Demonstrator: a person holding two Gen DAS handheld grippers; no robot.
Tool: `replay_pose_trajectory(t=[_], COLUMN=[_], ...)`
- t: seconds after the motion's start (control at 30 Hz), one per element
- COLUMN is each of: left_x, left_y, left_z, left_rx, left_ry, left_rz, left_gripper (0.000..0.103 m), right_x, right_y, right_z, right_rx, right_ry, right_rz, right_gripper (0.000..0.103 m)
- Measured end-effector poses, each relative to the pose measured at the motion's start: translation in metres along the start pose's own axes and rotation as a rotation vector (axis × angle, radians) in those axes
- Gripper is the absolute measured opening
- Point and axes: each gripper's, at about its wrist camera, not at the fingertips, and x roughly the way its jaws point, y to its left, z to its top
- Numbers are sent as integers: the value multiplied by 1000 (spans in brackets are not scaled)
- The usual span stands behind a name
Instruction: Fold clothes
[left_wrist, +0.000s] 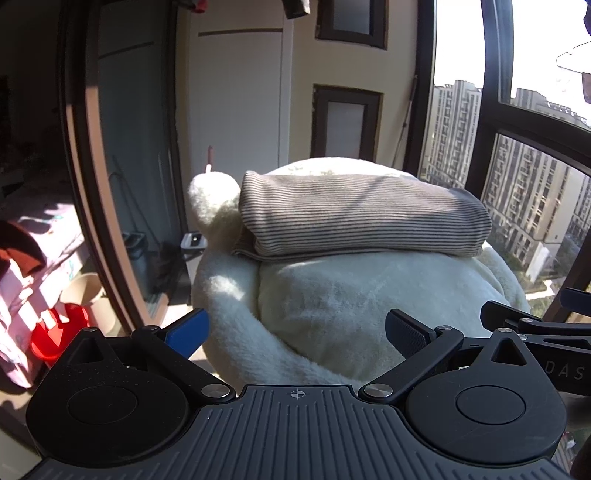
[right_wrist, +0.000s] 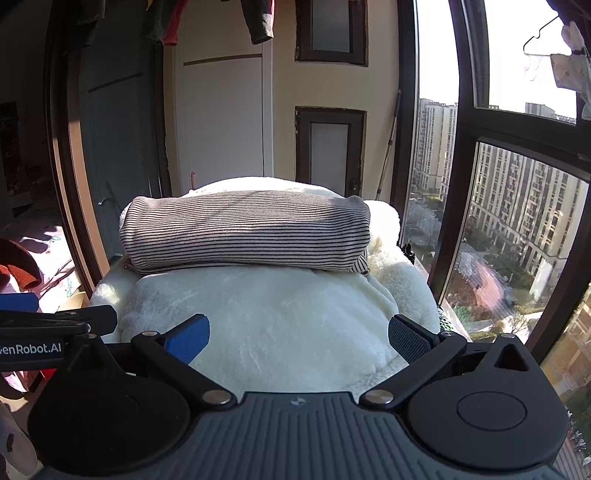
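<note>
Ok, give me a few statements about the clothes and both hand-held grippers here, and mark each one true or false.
1. The striped garment lies folded on the white fleece blanket. True.
2. The left hand-held gripper is clamped on the striped garment. False: it is open and holds nothing.
3. The right hand-held gripper is open. True.
4. The striped garment hangs from a hanger. False: it rests on the blanket.
5. Clothes hang overhead. True.

Harsh window sunlight, fisheye-bent edges
</note>
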Motion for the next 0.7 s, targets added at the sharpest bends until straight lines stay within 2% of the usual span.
replay_pose_trajectory(t=[0.17,0.7], left_x=[-3,9], left_y=[-1,12], left_z=[1,2], left_rx=[15,-7], left_ry=[-15,-8], left_rz=[13,-11], left_gripper=[103,103], right_x=[0,3], right_y=[-1,13], right_z=[0,4], right_rx=[11,-17], right_ry=[3,8], right_rz=[7,-12], right_gripper=[103,103])
